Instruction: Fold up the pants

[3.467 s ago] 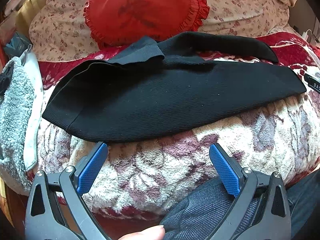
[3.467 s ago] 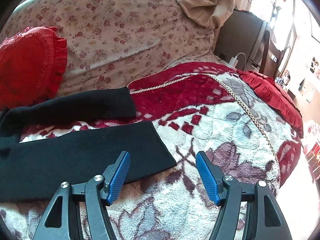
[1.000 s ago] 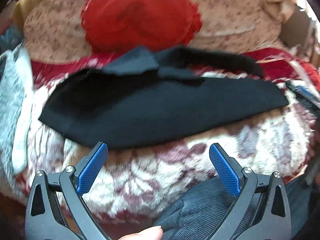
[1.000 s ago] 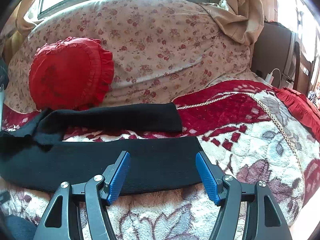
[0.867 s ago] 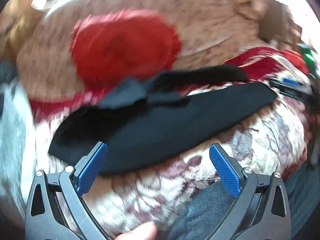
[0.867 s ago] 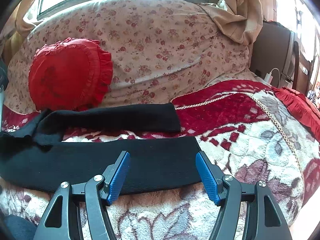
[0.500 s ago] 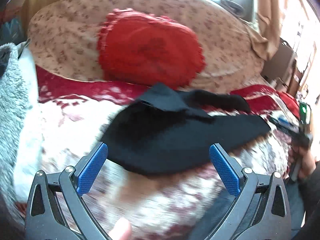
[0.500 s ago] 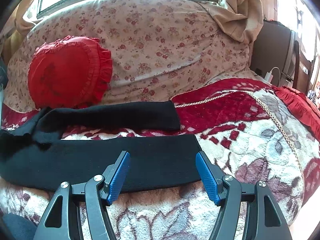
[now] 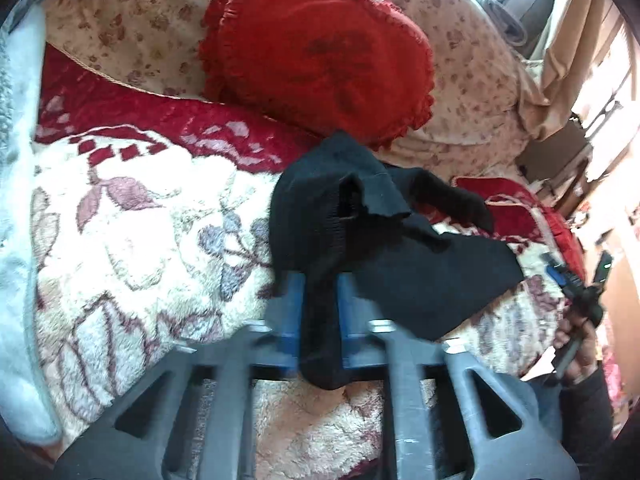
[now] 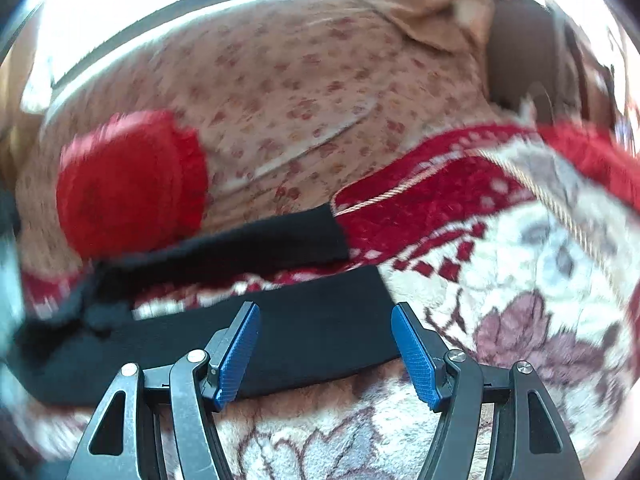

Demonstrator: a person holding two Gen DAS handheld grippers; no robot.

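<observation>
The black pants [image 9: 400,264] lie across the floral blanket [image 9: 132,240] of the bed, waist end bunched toward the red heart pillow [image 9: 320,48], both legs stretching away to the right. The left gripper [image 9: 319,320] has its blue fingers [image 9: 289,312] pinched on a narrow fold of the waistband edge. That thin bite could slip free if the cloth is pulled hard, and dragging it may crumple the far leg [image 10: 260,240] instead of laying it flat. The left gripper sits low over the blanket, pointing toward the pillow. The right gripper [image 10: 326,350] hovers just above the near leg's cuff [image 10: 340,320], fingers spread wide and holding nothing; the view is blurred.
</observation>
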